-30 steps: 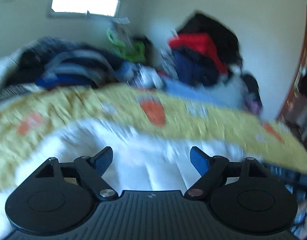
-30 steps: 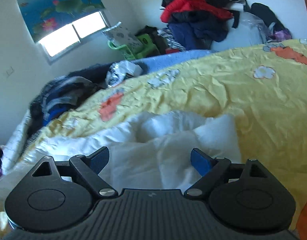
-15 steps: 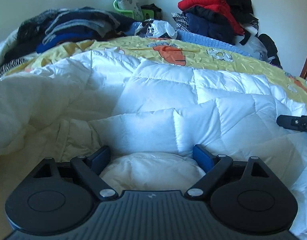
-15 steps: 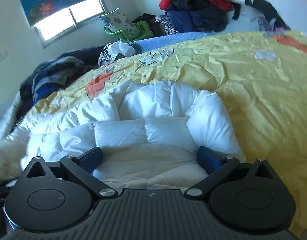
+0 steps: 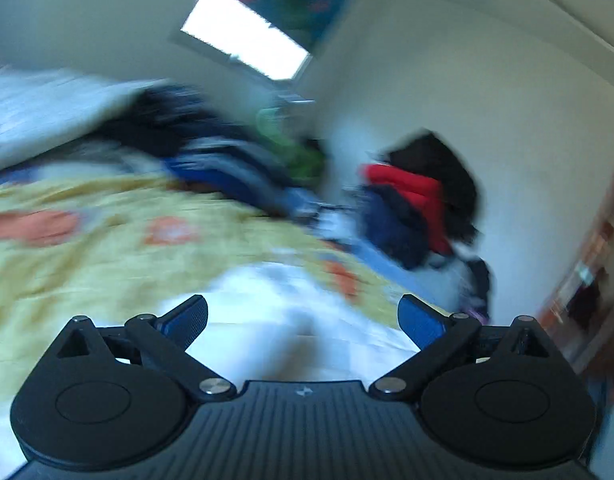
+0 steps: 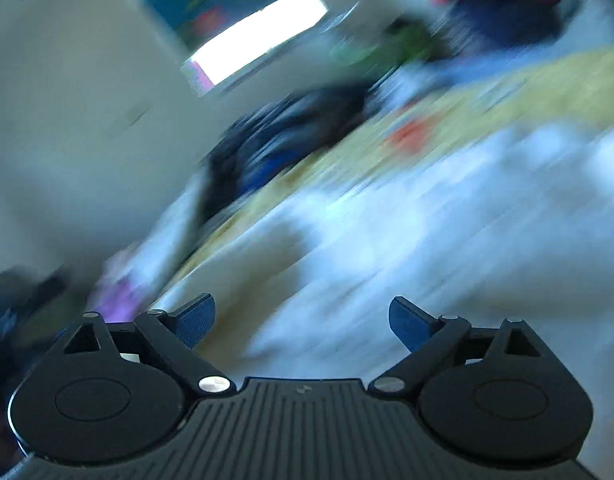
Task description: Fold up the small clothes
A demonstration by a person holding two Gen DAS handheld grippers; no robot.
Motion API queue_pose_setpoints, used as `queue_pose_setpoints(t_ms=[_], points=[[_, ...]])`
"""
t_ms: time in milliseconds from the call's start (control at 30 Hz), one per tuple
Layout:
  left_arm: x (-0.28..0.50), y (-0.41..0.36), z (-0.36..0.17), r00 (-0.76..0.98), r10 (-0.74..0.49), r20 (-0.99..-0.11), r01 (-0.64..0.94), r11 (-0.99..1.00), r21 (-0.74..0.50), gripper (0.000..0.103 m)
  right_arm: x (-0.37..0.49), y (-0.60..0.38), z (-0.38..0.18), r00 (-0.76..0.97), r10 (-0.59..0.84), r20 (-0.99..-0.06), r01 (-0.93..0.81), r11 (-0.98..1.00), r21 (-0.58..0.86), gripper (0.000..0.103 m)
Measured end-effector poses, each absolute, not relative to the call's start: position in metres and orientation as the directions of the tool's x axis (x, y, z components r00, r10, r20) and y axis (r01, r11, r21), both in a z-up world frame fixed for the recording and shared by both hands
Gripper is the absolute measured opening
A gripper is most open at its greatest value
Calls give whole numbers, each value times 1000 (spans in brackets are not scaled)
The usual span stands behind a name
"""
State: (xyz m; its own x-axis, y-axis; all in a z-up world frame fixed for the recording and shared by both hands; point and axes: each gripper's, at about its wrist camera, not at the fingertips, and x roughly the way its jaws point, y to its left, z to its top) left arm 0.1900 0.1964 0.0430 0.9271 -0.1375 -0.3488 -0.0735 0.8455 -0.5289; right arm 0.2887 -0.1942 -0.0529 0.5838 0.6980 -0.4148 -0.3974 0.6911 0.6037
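left hand-held gripper [image 5: 303, 314] opening, empty | right hand-held gripper [image 6: 303, 316] closing, empty | yellow bedspread [image 5: 87, 264] | window [image 5: 247, 36]

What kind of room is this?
Most likely a bedroom: a bed with a yellow patterned sheet, a white quilted garment lying on it, and clothes heaped against the wall beneath a window.

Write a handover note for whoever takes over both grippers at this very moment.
Left gripper: jaws opening wide, nothing between them.
Right gripper: jaws closing a little, wide apart, nothing held.
White padded garment lies on the yellow bedspread, below both grippers; both views are badly blurred.
Done: cannot tell whether any fold is in.
Left: steady the views, check the garment's shape, grip its edges and fold.
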Motion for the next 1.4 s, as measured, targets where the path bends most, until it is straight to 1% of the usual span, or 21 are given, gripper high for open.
queue_pose_setpoints(t_ms=[67, 100, 133, 200, 233, 300, 400, 567, 633, 667, 800, 833, 867, 900, 967, 1033, 1133, 1200, 1300, 1400], points=[[179, 250, 38, 903, -105, -417, -202, 752, -628, 102, 277, -147, -61, 457, 778, -431, -447, 620, 645, 94], [168, 274, 35, 899, -82, -431, -260, 691, -674, 102, 271, -124, -66, 398, 805, -440, -463, 591, 661, 93], [155, 295, 32, 902, -43, -430, -306, 638, -706, 102, 265, -101, -72, 345, 826, -445, -473, 563, 678, 93], [124, 324, 33, 909, 65, -412, -369, 585, -722, 102, 256, -64, -84, 269, 851, -451, -475, 525, 706, 93], [110, 334, 33, 912, 102, -398, -383, 560, -734, 102, 253, -48, -90, 244, 851, -465, -465, 523, 714, 93], [90, 348, 32, 920, 123, -373, -379, 523, -763, 102, 247, -27, -97, 202, 860, -468, -448, 506, 737, 93], [67, 362, 32, 898, 206, -390, -440, 487, -755, 102, 238, -2, -98, 168, 866, -472, -455, 493, 742, 93], [39, 386, 33, 884, 263, -387, -467, 471, -748, 102, 234, 19, -95, 154, 873, -462, -422, 481, 768, 93], [31, 391, 32, 885, 269, -380, -465, 468, -751, 102, 231, 30, -93, 145, 873, -467, -440, 479, 760, 92], [29, 393, 32, 888, 265, -376, -460, 468, -754, 102, 229, 37, -94, 144, 867, -477, -452, 486, 748, 91], [20, 398, 30, 888, 266, -376, -460, 477, -749, 102, 214, 48, -98, 135, 870, -474, -456, 479, 750, 83], [19, 399, 30, 888, 265, -375, -459, 478, -749, 102, 213, 54, -100, 139, 869, -474, -457, 481, 748, 73], [18, 399, 30, 889, 266, -373, -458, 478, -750, 102, 214, 61, -103, 139, 864, -484, -453, 490, 745, 60], [17, 399, 30, 890, 267, -369, -455, 478, -751, 102, 216, 67, -106, 137, 851, -507, -436, 511, 741, 52], [18, 399, 30, 893, 261, -368, -450, 476, -755, 102, 221, 70, -116, 126, 845, -520, -373, 526, 764, 17], [19, 398, 29, 897, 250, -365, -442, 470, -764, 102, 228, 70, -126, 121, 854, -505, -310, 516, 799, 16], [22, 391, 31, 907, 234, -349, -420, 479, -771, 102, 237, 69, -130, 104, 863, -494, -271, 503, 821, 14], [25, 387, 34, 916, 223, -334, -401, 484, -777, 102, 245, 69, -121, 83, 886, -457, -249, 462, 851, 13], [31, 380, 40, 928, 206, -311, -373, 499, -782, 102, 266, 68, -76, 78, 926, -369, -288, 376, 881, 13], [37, 369, 47, 938, 185, -293, -346, 519, -781, 103, 303, 67, 4, 97, 946, -310, -416, 321, 851, 13]])
